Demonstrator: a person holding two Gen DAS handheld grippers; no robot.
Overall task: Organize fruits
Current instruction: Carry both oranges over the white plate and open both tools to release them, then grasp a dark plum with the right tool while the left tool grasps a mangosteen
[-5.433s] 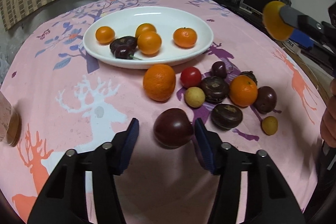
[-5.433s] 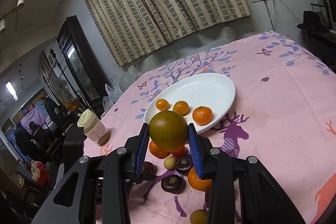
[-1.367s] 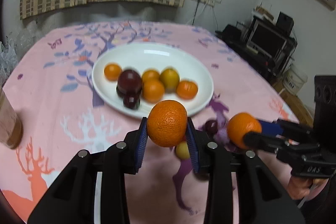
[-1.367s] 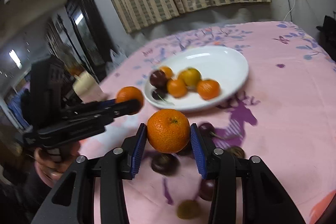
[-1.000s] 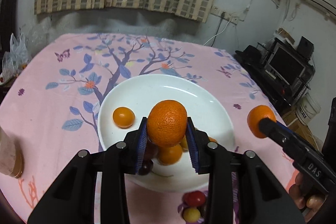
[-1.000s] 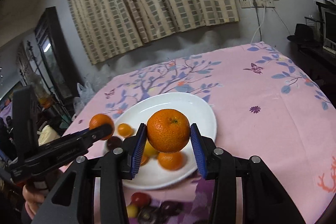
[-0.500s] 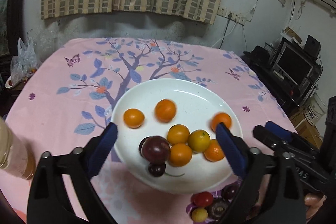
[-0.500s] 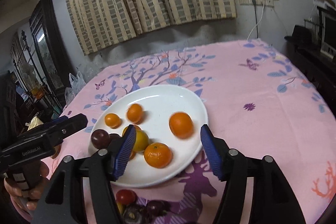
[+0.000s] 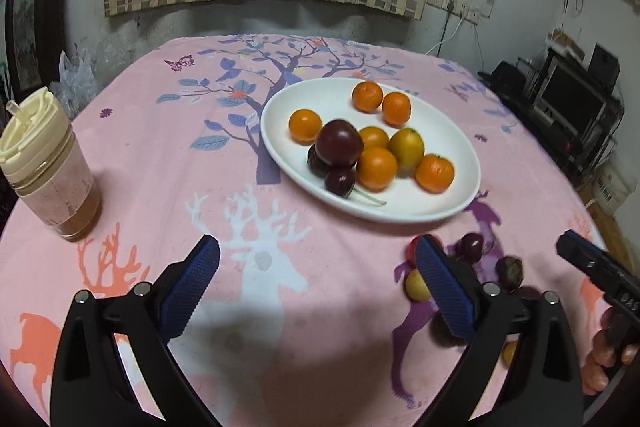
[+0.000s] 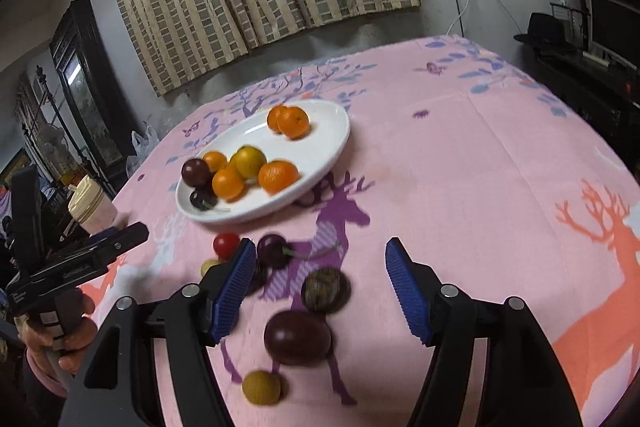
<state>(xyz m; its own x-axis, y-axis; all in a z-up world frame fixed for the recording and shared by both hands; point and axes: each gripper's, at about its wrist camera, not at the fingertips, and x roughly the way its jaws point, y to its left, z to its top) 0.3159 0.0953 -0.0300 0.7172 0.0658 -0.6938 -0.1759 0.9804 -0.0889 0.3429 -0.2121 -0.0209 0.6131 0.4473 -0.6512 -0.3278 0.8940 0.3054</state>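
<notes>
Seven oranges (image 9: pixel 377 168), dark plums (image 9: pixel 339 148) on white plate (image 9: pixel 460 143), lidded cup (image 9: pixel 48 169) beside, left tool (image 9: pixel 318 287) opening empty, right tool (image 10: pixel 320 287) apart, empty

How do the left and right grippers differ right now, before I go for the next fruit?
The left gripper has its jaws spread very wide, while the right gripper has its jaws at a narrower gap. The left gripper hangs over bare tablecloth beside the loose fruits; the right gripper hangs over the big dark fruit, which shows between its jaws. Both are empty and point down toward the table.
</notes>
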